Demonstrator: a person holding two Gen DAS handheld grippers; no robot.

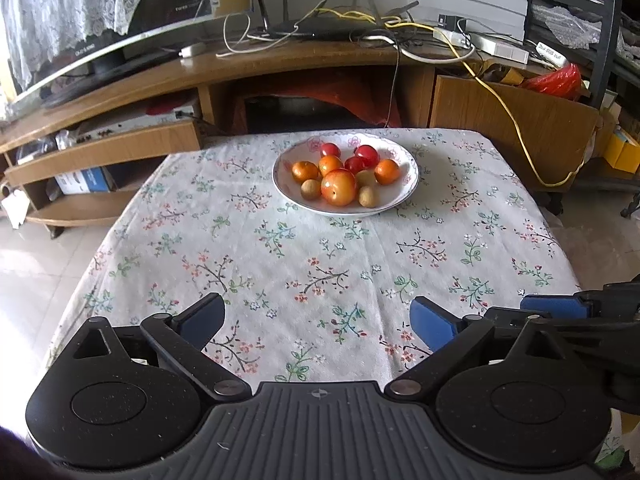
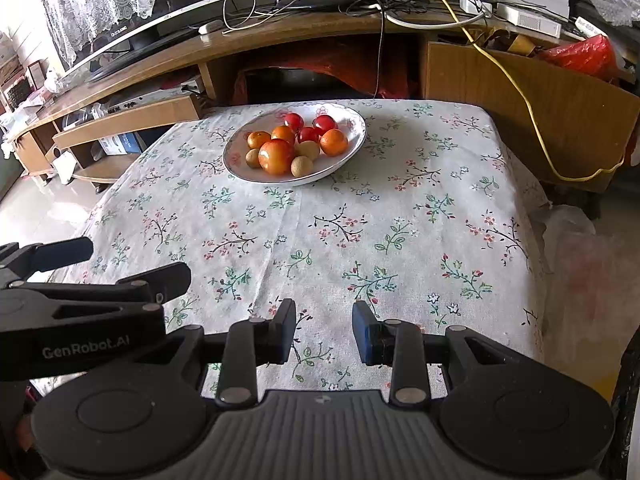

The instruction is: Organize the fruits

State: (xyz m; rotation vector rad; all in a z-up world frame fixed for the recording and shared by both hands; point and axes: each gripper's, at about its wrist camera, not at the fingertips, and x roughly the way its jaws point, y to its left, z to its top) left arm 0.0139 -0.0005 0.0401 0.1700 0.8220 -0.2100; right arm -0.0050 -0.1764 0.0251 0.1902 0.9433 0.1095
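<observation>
Here, left of the white floral-rimmed plate (image 1: pixel 404 190) stands a wooden TV cabinet (image 1: pixel 120 80); the plate, holding the red, orange and tan fruits (image 1: pixel 338 186), sits far along the flowered tablecloth (image 1: pixel 280 264). Nearer, the left gripper (image 1: pixel 316 320) gapes wide and the right gripper (image 2: pixel 324 330) narrower, both seemingly empty.

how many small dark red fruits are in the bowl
3, all at the far side of the white floral bowl: far left, far right, and just in front between them. More may be hidden.

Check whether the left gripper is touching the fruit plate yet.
Apart. The left wrist view shows the left gripper open near the table's front, a wide stretch of bare floral tablecloth between it and the plate.
</observation>
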